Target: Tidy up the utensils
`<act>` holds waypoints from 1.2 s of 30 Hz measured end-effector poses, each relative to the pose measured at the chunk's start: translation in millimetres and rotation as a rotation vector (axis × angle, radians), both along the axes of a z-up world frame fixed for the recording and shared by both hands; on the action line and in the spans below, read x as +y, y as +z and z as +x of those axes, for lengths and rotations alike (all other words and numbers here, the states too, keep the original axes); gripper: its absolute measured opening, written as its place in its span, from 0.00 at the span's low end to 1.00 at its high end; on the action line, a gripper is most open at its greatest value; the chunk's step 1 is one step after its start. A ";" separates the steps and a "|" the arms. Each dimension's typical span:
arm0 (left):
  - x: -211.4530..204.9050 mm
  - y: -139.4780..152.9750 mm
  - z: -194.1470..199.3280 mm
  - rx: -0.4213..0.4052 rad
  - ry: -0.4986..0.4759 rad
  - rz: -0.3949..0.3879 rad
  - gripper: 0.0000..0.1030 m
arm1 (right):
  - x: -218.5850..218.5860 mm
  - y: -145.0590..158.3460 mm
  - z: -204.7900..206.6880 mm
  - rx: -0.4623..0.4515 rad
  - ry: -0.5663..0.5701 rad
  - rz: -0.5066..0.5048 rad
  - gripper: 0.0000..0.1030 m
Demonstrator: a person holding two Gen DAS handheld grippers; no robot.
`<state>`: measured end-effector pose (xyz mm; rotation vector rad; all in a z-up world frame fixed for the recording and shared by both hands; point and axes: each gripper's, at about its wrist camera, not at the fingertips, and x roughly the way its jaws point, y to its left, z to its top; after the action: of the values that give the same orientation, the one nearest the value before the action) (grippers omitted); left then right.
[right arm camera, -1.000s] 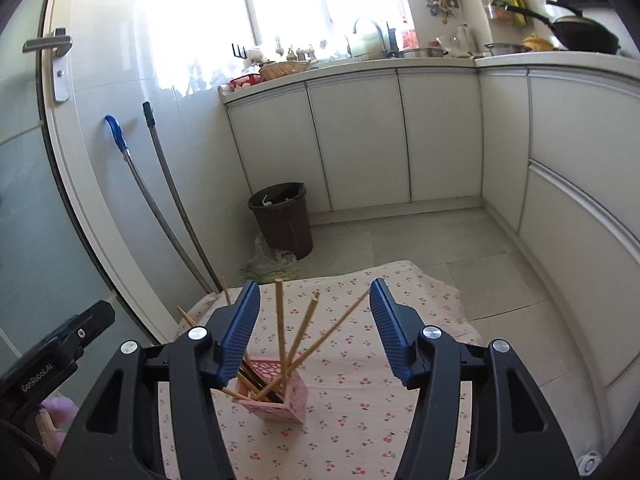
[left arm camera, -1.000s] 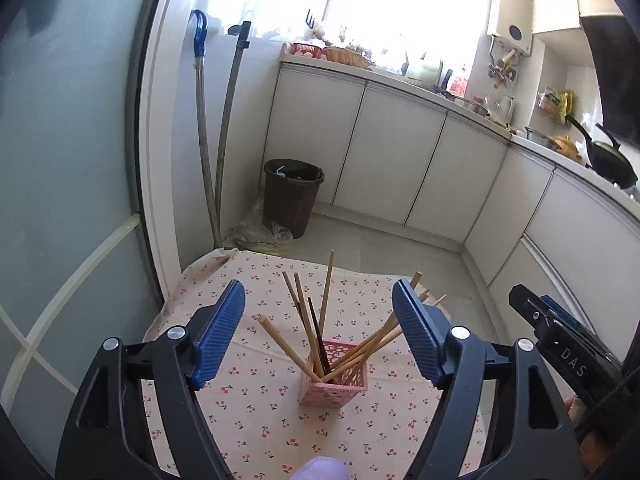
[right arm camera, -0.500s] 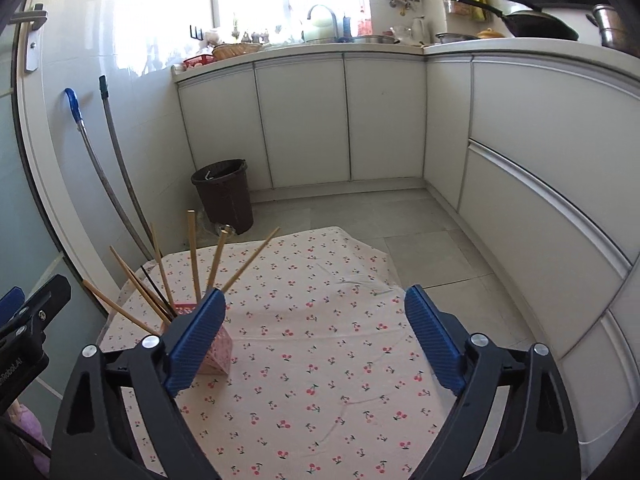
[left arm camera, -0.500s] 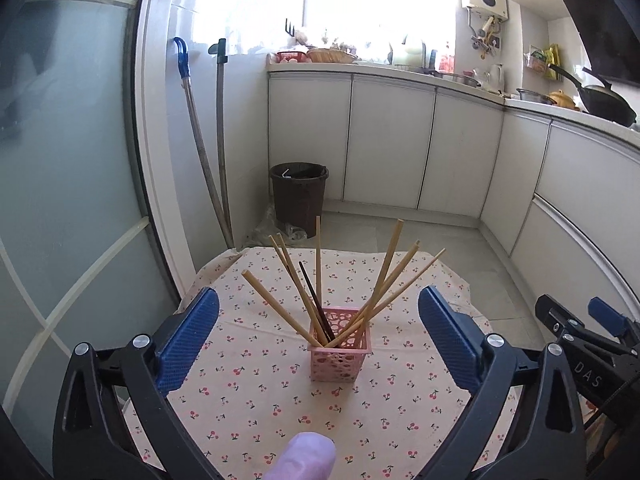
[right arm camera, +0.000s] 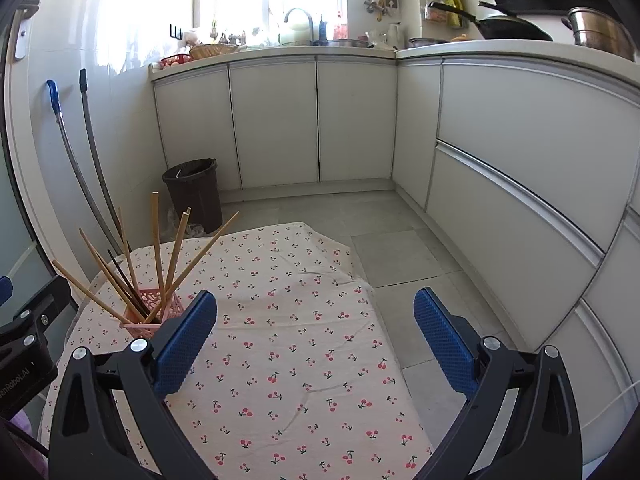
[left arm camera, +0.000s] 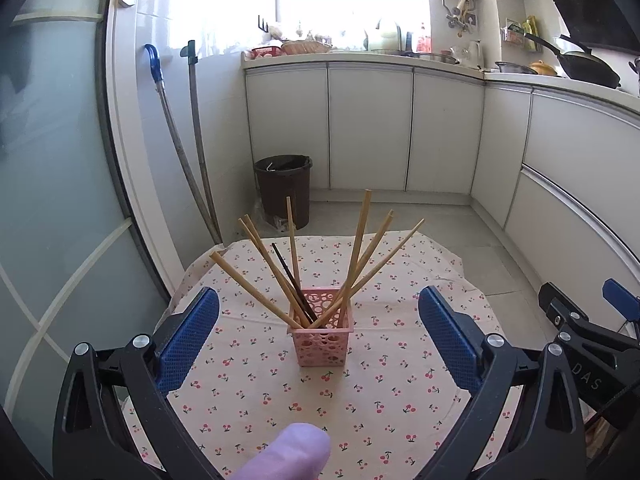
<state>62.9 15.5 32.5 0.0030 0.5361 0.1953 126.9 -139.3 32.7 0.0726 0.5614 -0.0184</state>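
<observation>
A pink perforated holder (left arm camera: 322,338) stands upright on the cherry-print tablecloth (left arm camera: 360,408). Several wooden chopsticks (left arm camera: 360,248) and one dark one fan out of it. My left gripper (left arm camera: 319,295) is open and faces the holder from a short way back; its blue pads flank the holder without touching it. A gloved fingertip (left arm camera: 288,454) shows at the bottom edge. My right gripper (right arm camera: 315,298) hangs over bare cloth, its jaws opening with nothing between them. In the right wrist view, the holder (right arm camera: 134,322) and chopsticks (right arm camera: 157,240) are beyond its left finger.
A dark bin (left arm camera: 284,188) and two long handles (left arm camera: 176,152) stand on the floor behind the table by the glass door. White cabinets (right arm camera: 520,184) run along the back and right. The cloth's far edge (right arm camera: 340,256) drops to grey floor tiles.
Both grippers' jaws have spread wider. Both have drawn back from the holder and sunk a little. The right view has swung right, so the holder now sits at its left.
</observation>
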 end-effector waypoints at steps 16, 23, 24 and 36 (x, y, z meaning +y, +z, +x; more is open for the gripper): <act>-0.2 -7.4 8.1 0.026 0.013 -0.024 0.93 | -3.0 -5.9 3.3 0.032 0.000 0.031 0.93; -3.9 -9.7 10.1 0.035 0.009 -0.022 0.93 | -3.2 -10.5 5.0 0.052 0.001 0.036 0.93; -3.9 -9.7 10.0 0.034 0.009 -0.022 0.93 | -3.6 -10.7 5.1 0.053 0.000 0.038 0.93; -5.0 -10.6 10.7 0.040 0.007 -0.018 0.93 | -4.4 -12.0 5.9 0.055 0.000 0.033 0.93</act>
<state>73.5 10.4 22.0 -0.0123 0.5776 0.1980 132.8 -143.7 20.7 0.1043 0.6172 -0.0112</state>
